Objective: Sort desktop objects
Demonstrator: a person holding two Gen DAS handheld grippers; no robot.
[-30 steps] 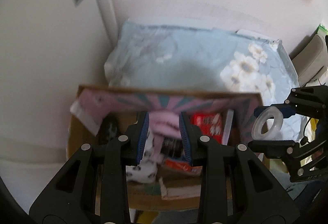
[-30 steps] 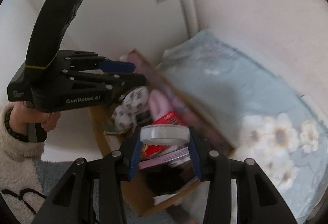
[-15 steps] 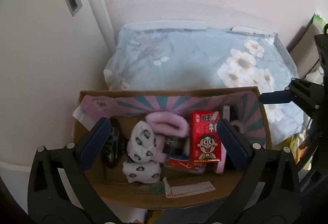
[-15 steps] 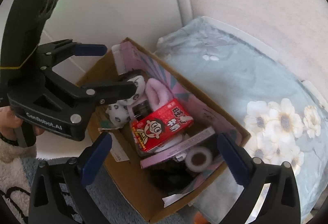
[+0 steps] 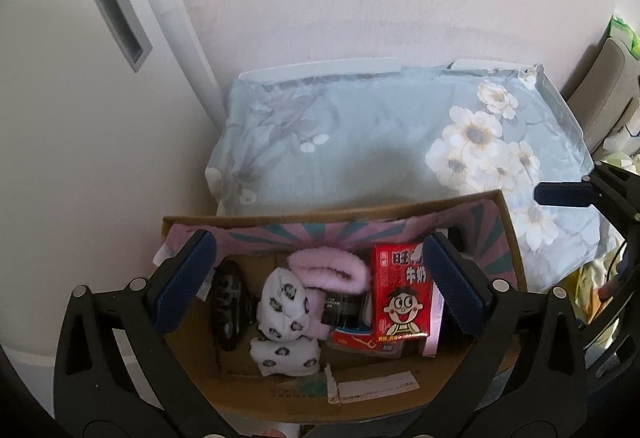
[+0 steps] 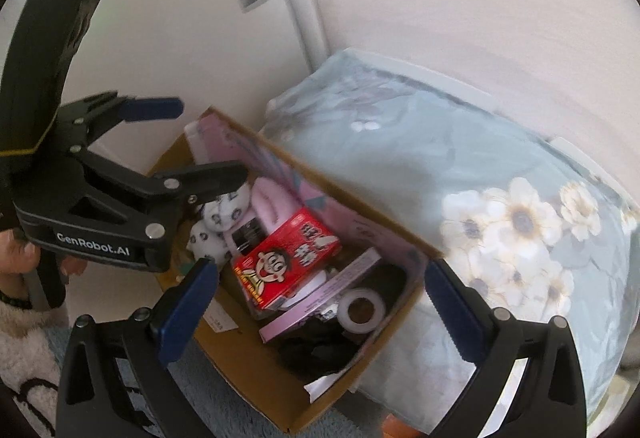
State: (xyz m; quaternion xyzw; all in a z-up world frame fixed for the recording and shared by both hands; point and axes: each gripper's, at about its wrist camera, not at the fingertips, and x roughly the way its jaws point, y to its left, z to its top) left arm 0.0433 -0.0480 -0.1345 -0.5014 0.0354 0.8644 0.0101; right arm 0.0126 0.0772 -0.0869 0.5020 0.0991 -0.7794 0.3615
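A cardboard box point(image 5: 510, 238) point(image 6: 336, 394) holds a red milk carton point(image 5: 402, 298) point(image 6: 288, 258), white spotted socks point(image 5: 282, 302) point(image 6: 218, 222), a pink fuzzy item point(image 5: 328, 268), a black object point(image 5: 228, 302) and a clear tape roll point(image 6: 362, 310). My left gripper point(image 5: 320, 286) is open and empty above the box; it also shows in the right wrist view point(image 6: 196, 141). My right gripper point(image 6: 320, 314) is open and empty above the box's right end; one of its blue fingertips point(image 5: 564, 193) shows in the left wrist view.
A blue floral bedding pack point(image 5: 380, 145) point(image 6: 500, 217) lies behind the box against a pinkish wall. A white door point(image 5: 80, 77) stands to the left. Grey-blue carpet point(image 6: 224, 398) lies in front of the box. Clutter point(image 5: 616, 97) sits at the far right.
Both grippers opened. The left let go of the pink and spotted soft items, the right dropped the tape roll; these now lie in the box. Both grippers have pulled back slightly.
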